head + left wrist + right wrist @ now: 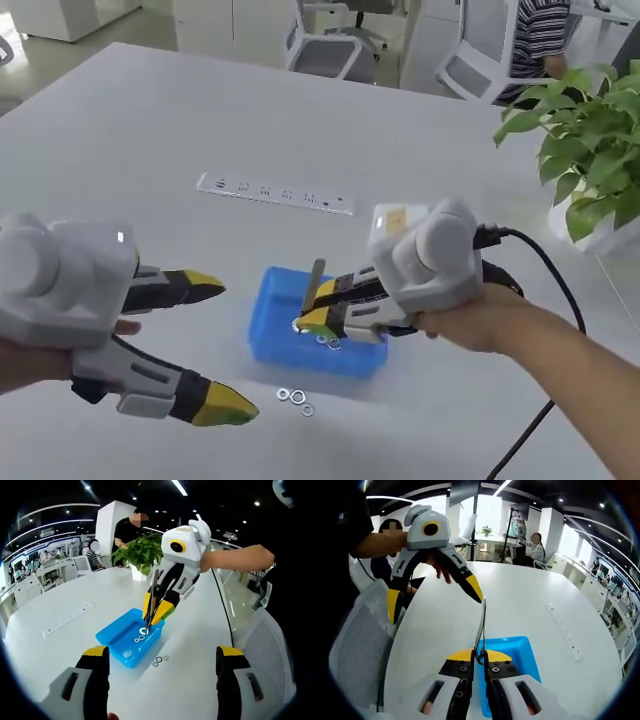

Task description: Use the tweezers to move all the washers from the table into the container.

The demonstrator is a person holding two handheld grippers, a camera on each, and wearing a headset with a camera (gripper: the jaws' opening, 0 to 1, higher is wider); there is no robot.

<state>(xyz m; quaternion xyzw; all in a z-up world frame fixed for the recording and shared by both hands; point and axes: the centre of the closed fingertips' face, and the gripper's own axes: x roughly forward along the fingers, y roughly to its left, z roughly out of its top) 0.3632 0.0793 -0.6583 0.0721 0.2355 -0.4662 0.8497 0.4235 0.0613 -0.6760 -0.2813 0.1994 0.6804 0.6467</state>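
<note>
In the head view the left gripper (pixel 218 346) sits at lower left with its jaws wide apart. The right gripper (pixel 322 318) at centre has its jaws clamped on the tweezers (pixel 316 280) over the blue container (pixel 275 305), and three washers (pixel 297 399) lie on the table (pixel 150 130) just below it. The left gripper view puts the tweezers' tips, a washer at them, above the container at centre, with more washers inside it and some just beside its lower right corner. In the right gripper view the closed jaws at bottom centre pinch the tweezers with the container just beyond, and the left gripper is spread open at upper left.
</note>
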